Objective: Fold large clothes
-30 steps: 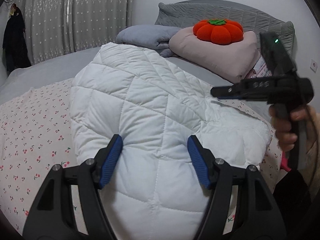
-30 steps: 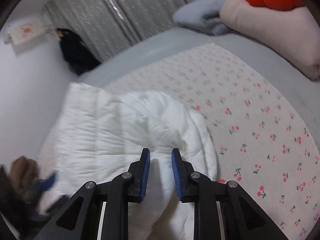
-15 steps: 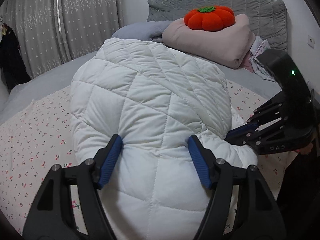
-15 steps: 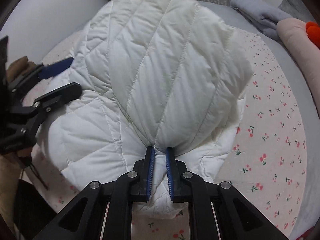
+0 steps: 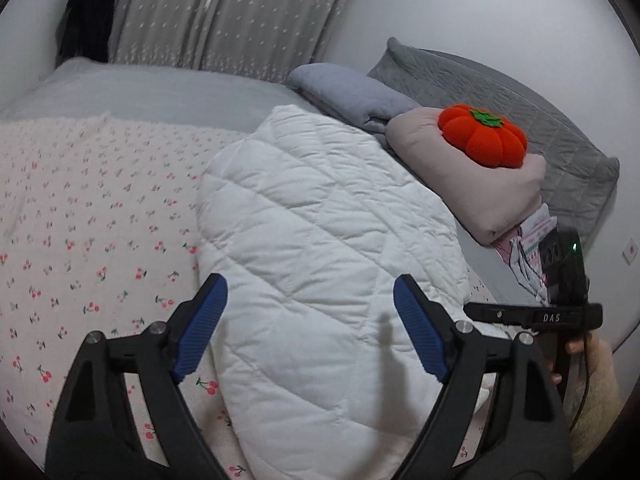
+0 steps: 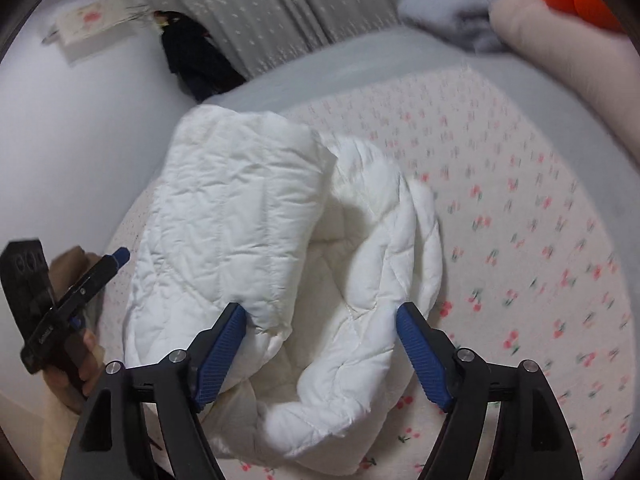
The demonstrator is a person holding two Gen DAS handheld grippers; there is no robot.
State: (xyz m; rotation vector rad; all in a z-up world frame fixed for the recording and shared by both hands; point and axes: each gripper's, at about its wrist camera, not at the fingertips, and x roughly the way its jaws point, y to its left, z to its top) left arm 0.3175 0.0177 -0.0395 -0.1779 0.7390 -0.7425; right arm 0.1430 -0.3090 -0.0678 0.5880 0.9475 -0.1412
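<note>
**Both hand-held grippers let go of the white quilted garment**

Released within the last half second, the white quilted garment no longer sits pinched in the right hand-held gripper, whose jaws have just been opening and now stand wide, with the puffy folds lying between them but the pads not squeezing. The left hand-held gripper has also just been opening further; its blue pads stand apart on either side of the garment's near end, clear of the fabric.

The garment lies on the cherry-print bedspread of the bed. In the left wrist view its long axis runs from the gripper away toward the pillows, as one smooth quilted slab. The right wrist view shows what that view hides: a folded flap on the left and a rumpled, rolled edge on the right, with a hollow between.

Beyond the far end sit a grey folded blanket, a beige pillow carrying an orange pumpkin cushion, and a grey curtain.
</note>
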